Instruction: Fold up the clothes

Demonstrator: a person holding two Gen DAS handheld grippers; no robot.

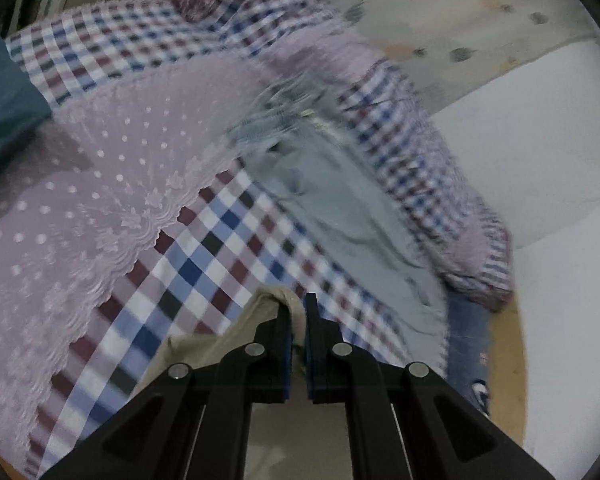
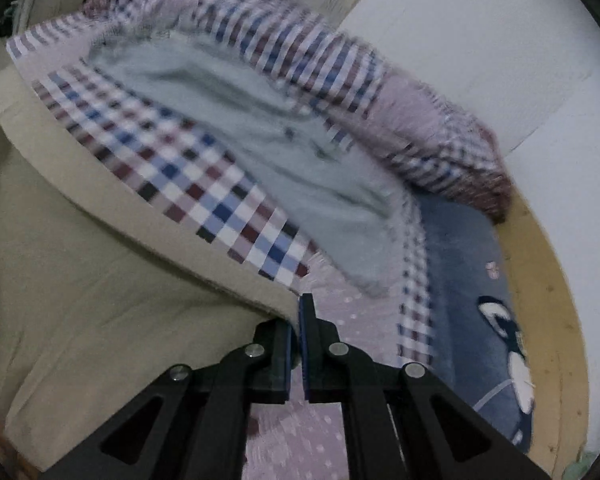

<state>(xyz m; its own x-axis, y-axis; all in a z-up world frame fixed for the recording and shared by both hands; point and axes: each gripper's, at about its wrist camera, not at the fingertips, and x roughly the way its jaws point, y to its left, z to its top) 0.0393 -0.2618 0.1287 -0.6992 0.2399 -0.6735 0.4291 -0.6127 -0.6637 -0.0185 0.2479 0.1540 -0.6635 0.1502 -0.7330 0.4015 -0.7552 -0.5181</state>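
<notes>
A beige garment (image 1: 208, 344) is pinched by its edge in my left gripper (image 1: 298, 320), whose blue-padded fingers are shut on the cloth. The same beige garment (image 2: 100, 300) fills the left half of the right wrist view, its straight edge running up and left from my right gripper (image 2: 296, 320), which is shut on that edge. Both grippers hold it above a bed with a checked sheet (image 1: 204, 256). A pale grey garment (image 2: 236, 128) lies crumpled on the checked sheet (image 2: 188, 172) ahead. The images are blurred by motion.
A pink dotted lace-edged cloth (image 1: 100, 208) covers the bed's left. A rolled checked quilt (image 2: 380, 104) lies along the white wall (image 2: 480, 40). A blue cartoon-print blanket (image 2: 472, 304) and a wooden bed edge (image 2: 548, 280) are at right. A teal cloth (image 1: 4, 96) sits far left.
</notes>
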